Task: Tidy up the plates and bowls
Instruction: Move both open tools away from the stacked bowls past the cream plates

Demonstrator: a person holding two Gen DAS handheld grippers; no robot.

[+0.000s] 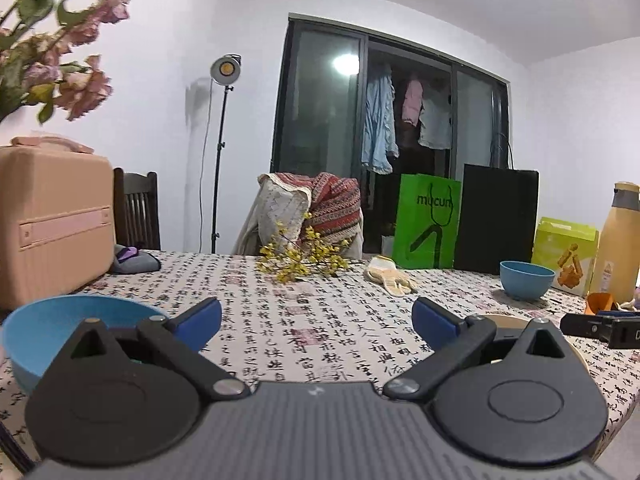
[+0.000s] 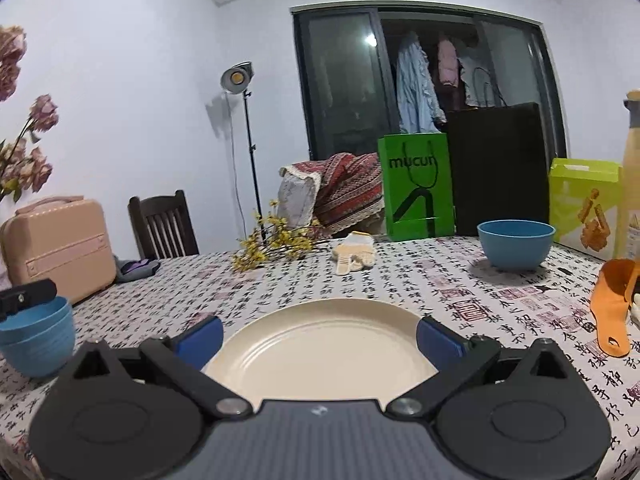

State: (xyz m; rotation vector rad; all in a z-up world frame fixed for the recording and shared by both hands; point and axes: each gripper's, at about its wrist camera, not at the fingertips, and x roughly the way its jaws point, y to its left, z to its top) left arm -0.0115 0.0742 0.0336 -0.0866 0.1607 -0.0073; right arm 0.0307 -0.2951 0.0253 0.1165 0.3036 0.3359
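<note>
A home dining room: clothed table (image 2: 400, 280), wooden chair (image 2: 164, 224), laundry (image 2: 416, 88) hanging on the balcony.

Round cream plate (image 2: 320, 344): near edge hidden behind the gripper body.
Stacked blue bowls (image 2: 38, 340): left side cut off by the frame.
Tall yellow bottle (image 2: 632, 184): right part cut off by the edge.
Orange plastic scoop (image 1: 600, 303): mostly hidden behind a black gripper finger (image 1: 600, 326).
Dried pink flowers (image 1: 80, 60): blurred.
</note>
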